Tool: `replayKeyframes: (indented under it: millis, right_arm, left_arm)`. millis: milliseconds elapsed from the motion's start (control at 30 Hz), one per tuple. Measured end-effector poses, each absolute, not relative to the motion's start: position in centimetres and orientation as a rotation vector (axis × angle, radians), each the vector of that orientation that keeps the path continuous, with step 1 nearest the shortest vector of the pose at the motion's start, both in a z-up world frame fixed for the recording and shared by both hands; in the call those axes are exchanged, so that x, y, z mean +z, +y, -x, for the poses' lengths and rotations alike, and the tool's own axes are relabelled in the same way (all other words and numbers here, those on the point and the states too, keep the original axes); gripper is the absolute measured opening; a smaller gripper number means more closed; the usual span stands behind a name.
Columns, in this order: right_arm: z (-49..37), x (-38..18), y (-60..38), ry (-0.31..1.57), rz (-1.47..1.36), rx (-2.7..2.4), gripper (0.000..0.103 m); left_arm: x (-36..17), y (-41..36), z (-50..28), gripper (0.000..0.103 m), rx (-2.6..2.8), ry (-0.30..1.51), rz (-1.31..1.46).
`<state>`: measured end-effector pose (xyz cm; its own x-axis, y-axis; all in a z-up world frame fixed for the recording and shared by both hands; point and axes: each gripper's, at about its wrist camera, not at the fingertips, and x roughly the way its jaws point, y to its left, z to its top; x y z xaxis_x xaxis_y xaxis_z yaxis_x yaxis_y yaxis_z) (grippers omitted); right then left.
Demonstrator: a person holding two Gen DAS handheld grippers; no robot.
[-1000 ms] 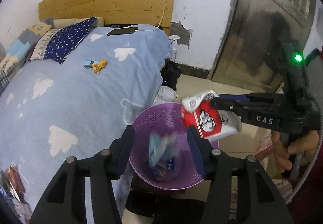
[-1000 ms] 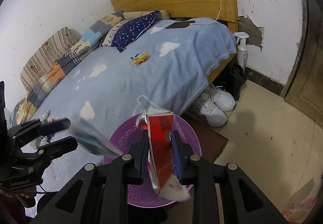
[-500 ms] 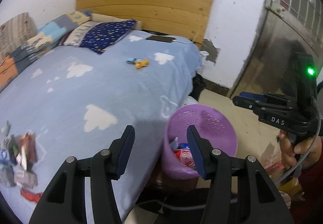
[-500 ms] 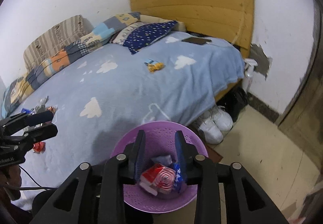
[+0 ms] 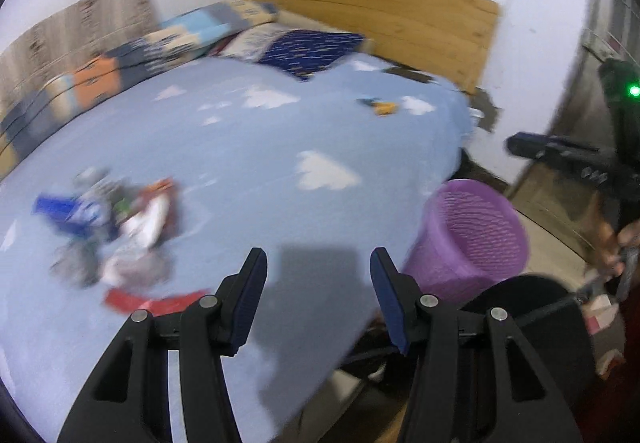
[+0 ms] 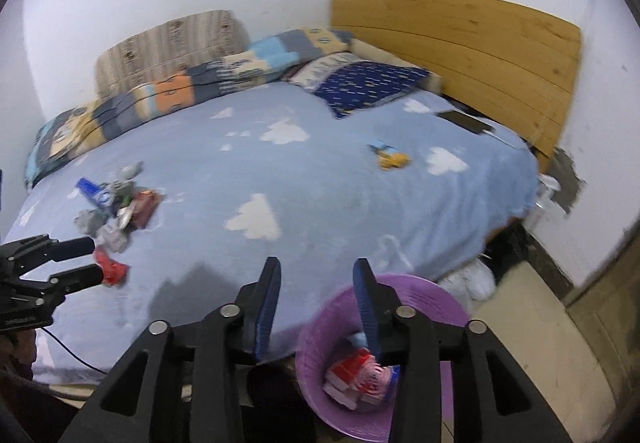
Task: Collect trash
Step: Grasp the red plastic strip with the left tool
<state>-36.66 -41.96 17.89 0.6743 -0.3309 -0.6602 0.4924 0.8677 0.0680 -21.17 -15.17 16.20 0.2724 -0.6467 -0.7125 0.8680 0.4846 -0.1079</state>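
**Both tongs empty, heading back to the pile**

Now the wide bed under its pale blue cloud-print blanket [image 6: 320, 179] fills most of what I see, its wooden headboard [image 6: 460, 39] against the far wall. Beside the bed's near corner stands my round purple perforated plastic basket [image 6: 424, 291], upright, mouth up, parked there so I can swing from blanket to bin without stepping. Inside it lies a red-and-white packet [image 6: 354, 371], flat on the bottom, its long axis running roughly across the basket.

My right gripper [image 6: 316, 283] hangs over the basket's rim; its jaws have just been opening and stand partly apart with nothing between them, which I take as the drop being done. My left gripper [image 5: 318, 279] is out over the blanket, jaws about half apart and empty.

The rest of the trash is a loose pile of crumpled wrappers [image 6: 114, 207] towards the far left of the blanket, well apart from the basket. A red scrap [image 6: 112, 267] lies nearest my left tips, its length pointing roughly towards the pile.
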Motion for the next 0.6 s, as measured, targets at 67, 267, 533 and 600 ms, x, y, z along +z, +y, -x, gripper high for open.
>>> replayKeyframes:
  millis: [67, 267, 533, 600]
  right_arm:
    - [35.2, 18.4, -40.7, 0.693, -0.236, -0.42, 0.042]
    - [28.6, 20.0, -35.7, 0.716, -0.218, -0.221, 0.047]
    - [21.2, 17.8, -31.6, 0.789, -0.301, -0.075, 0.048]
    - [20.4, 16.9, -31.5, 0.798, -0.331, -0.069, 0.048]
  left_arm:
    - [15.7, -12.2, 18.7, 0.053, -0.979, 0.81, -0.272]
    - [13.1, -3.8, 10.1, 0.052, -0.796, 0.958, 0.015]
    - [8.7, -4.2, 7.4, 0.051, -0.778, 1.135, 0.157]
    - [7.3, -5.3, 7.6, 0.051, -0.753, 1.183, 0.176]
